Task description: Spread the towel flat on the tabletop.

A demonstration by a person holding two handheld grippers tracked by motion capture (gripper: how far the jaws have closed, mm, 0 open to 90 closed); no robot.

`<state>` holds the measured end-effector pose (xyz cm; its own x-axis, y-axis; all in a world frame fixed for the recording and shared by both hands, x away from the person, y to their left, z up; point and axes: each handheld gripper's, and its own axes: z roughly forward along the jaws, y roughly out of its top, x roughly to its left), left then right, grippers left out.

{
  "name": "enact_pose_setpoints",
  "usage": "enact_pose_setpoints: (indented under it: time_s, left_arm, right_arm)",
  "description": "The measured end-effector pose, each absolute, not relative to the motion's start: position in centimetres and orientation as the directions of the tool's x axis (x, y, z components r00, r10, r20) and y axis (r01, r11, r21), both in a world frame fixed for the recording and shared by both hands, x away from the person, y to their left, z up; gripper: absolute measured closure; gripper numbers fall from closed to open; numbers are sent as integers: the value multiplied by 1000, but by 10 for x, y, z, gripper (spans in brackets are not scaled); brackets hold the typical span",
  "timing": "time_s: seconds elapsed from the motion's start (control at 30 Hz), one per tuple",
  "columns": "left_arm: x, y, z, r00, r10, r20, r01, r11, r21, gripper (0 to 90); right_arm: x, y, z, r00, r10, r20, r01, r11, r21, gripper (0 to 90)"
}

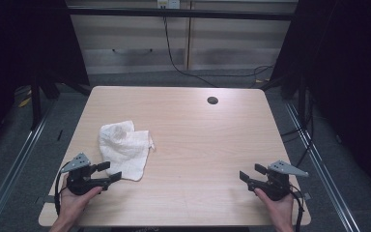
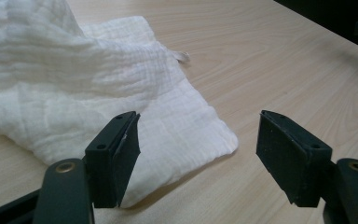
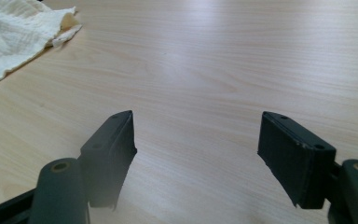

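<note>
Left gripper view: left gripper [image 2: 198,154] is gaping wide, empty, nearing the white muslin cloth's [image 2: 74,93] lower-centre corner; thin fabric is likely slipping a shallow pinch.

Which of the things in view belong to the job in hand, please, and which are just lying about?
In the job:
white cloth, crumpled on the table
left gripper, jaws open, at its near corner
right gripper, jaws open, over bare wood

Lying about:
cable hole in the tabletop
black cable on the floor behind

lab | black curtains [image 1: 352,72] | floor rails [image 1: 9,164] | cables [image 1: 174,58]
</note>
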<state>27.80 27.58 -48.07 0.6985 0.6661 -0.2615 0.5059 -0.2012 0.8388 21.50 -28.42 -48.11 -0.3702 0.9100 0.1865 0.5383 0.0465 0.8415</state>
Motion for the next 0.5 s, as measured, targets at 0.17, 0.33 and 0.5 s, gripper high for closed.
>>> enact_pose_setpoints:
  time_s: [0.17,0.33,0.5]
  left_arm:
    - [284,278,-480,702,647,-296,516,-175,839,334]
    - [282,278,-479,698,658,-283,519,-193,833,353]
    - [282,279,-475,661,699,-273,539,-189,821,333]
  right_arm:
    - [214,-284,-483,-413,888,200,540,63,839,277]
    - [212,-284,-483,-431,878,207,545,70,836,305]
    - [207,-280,-481,-449,870,203,542,85,836,320]
